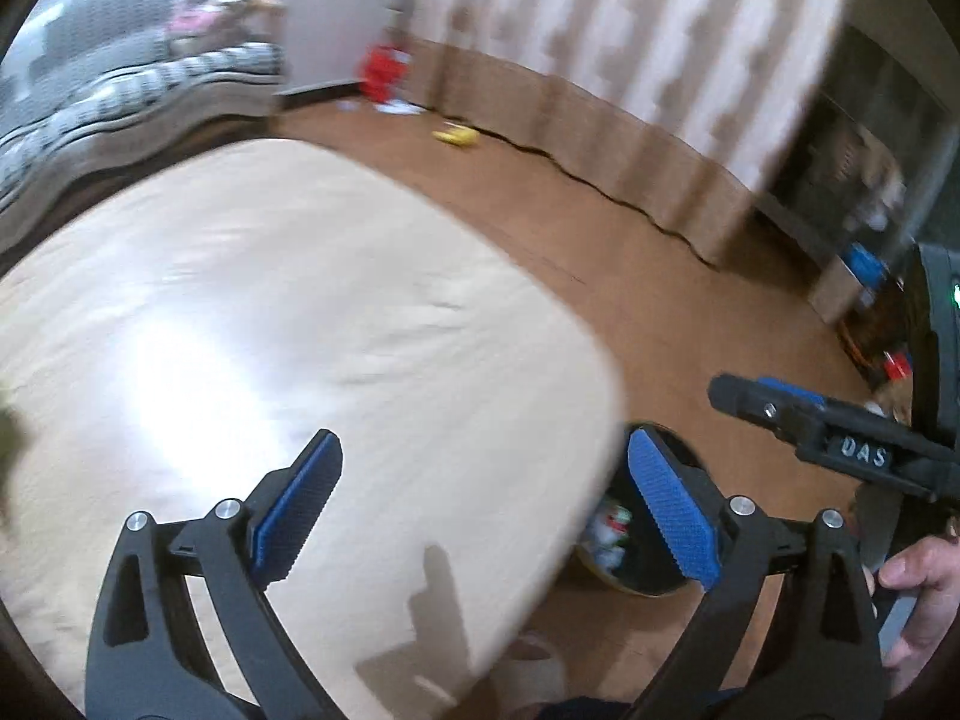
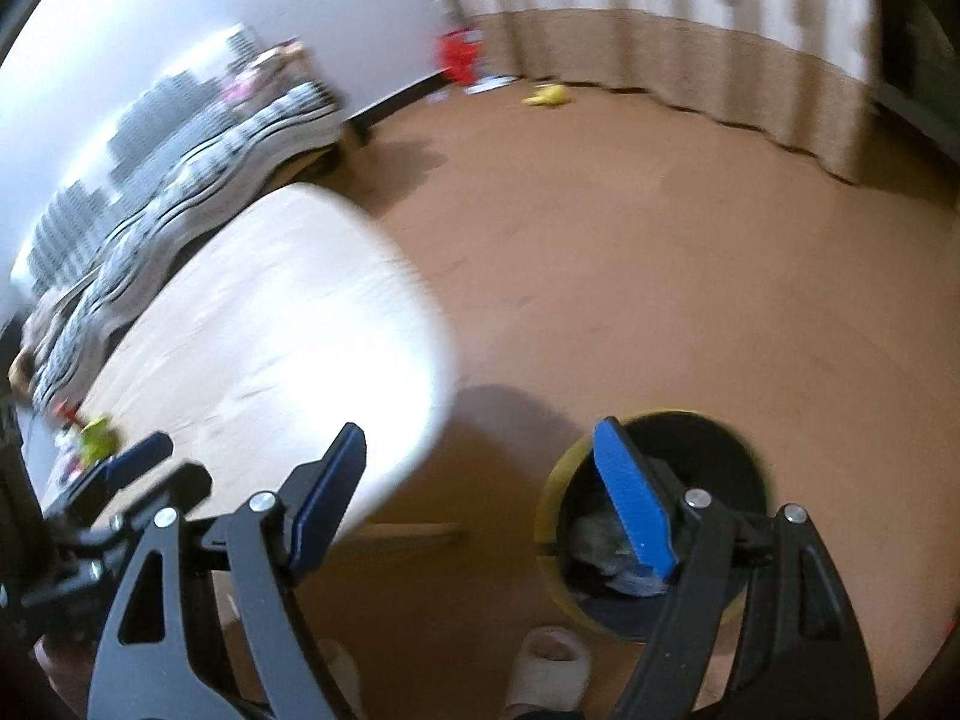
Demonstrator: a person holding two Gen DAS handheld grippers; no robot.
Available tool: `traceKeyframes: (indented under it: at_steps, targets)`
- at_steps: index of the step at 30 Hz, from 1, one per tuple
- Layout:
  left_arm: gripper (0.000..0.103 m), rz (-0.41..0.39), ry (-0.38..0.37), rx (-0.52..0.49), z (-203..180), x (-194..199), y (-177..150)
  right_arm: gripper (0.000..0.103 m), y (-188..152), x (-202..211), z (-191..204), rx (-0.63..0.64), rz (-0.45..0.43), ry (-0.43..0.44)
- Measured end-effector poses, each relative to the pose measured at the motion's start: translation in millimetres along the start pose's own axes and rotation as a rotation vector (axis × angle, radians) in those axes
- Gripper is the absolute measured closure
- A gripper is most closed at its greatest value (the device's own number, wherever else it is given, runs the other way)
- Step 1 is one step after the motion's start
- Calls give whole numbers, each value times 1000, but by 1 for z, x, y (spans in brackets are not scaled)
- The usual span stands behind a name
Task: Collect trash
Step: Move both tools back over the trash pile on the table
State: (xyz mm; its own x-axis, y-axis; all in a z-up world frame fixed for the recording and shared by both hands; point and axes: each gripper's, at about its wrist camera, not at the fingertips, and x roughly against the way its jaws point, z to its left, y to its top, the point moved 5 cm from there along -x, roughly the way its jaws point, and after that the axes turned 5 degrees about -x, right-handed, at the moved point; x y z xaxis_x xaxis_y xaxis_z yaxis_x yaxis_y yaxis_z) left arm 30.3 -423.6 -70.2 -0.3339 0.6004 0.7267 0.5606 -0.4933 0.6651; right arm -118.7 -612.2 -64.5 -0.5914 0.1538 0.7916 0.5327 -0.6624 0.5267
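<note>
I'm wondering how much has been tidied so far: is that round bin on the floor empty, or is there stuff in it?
Not empty. The bin stands upright with crumpled trash inside.

Both views are smeared by motion blur. The bin (image 2: 654, 516) on the floor is partly hidden behind a gripper finger in each view, and its crumpled contents cannot be identified. A red object (image 1: 384, 69) and a yellow object (image 1: 457, 135) near the curtain (image 1: 630, 60) are too blurred to name. Green and red bits (image 2: 90, 435) at the table (image 2: 288, 324) edge stay unclear. The shelf (image 1: 870, 180) holds indistinct clutter. A slipper (image 2: 549, 669) is cut off by the frame bottom.
</note>
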Motion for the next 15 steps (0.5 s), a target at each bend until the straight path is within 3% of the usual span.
traceKeyframes:
  at_steps: [8, 15]
  targets:
    - [10, -80, 249, 212, 170, 89, -31, 27, -26, -46, 165, 199, 105, 132]
    - [10, -163, 448, 437, 307, 174, -85, 27, -65, -72, 297, 367, 170, 230]
